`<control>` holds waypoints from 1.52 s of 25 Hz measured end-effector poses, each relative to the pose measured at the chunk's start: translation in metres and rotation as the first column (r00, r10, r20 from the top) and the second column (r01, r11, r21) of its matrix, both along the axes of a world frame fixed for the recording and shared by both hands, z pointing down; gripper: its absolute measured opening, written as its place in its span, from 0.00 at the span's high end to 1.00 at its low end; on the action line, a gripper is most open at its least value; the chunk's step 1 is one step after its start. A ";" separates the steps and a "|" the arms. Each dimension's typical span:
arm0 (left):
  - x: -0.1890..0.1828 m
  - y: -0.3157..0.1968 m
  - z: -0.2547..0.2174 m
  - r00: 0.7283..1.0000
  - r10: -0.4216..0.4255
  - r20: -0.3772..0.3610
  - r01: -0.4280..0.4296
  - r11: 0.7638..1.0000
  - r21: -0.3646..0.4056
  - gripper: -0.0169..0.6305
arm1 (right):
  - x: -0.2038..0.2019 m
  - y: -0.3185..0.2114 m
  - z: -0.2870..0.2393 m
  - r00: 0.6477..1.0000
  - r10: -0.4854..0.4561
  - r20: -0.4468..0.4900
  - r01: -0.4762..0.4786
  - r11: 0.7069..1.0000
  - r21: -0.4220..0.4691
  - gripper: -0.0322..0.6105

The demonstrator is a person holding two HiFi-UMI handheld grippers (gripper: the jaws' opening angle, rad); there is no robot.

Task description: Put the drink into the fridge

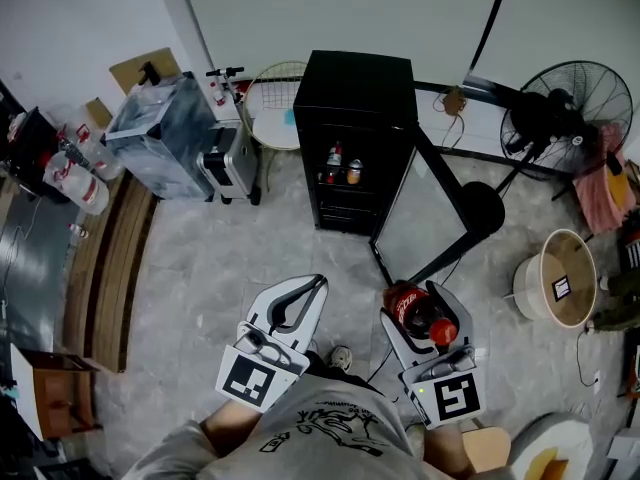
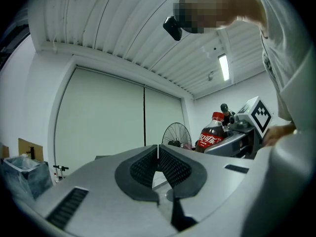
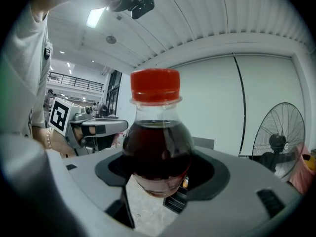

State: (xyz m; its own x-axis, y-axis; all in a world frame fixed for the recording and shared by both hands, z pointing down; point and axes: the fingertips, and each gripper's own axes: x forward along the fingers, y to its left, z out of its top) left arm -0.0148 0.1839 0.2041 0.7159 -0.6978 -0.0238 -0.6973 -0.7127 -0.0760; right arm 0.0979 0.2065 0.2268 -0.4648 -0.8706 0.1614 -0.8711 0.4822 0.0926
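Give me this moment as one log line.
right gripper: holds bottle | left gripper: shut, empty | fridge: open | bottle: outside fridge

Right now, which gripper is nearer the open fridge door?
Right. The right gripper, holding the cola bottle, is just short of the fridge door; the left gripper, shut and empty, sits farther off to its left.

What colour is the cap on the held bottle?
Red cap; clearest in the right gripper view.

tiny indistinct items [image 1: 341,165] inside the fridge [image 1: 356,83]
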 end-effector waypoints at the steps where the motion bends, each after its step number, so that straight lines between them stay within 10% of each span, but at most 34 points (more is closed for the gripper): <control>1: 0.002 -0.002 0.000 1.000 -0.002 0.002 0.002 1.000 0.000 0.94 | 0.002 -0.002 0.000 1.000 -0.002 0.001 0.002 1.000 0.001 0.47; 38: -0.054 -0.205 0.000 0.999 -0.042 -0.026 0.042 0.999 -0.003 0.94 | -0.053 -0.217 -0.002 0.999 -0.031 -0.015 0.031 1.000 0.001 0.47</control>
State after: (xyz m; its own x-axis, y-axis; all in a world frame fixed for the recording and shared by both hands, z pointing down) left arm -0.0692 -0.0213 0.2041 0.6852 -0.7273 -0.0403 -0.7283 -0.6830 -0.0562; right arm 0.0448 -0.0108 0.2248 -0.4894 -0.8559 0.1675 -0.8541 0.5091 0.1060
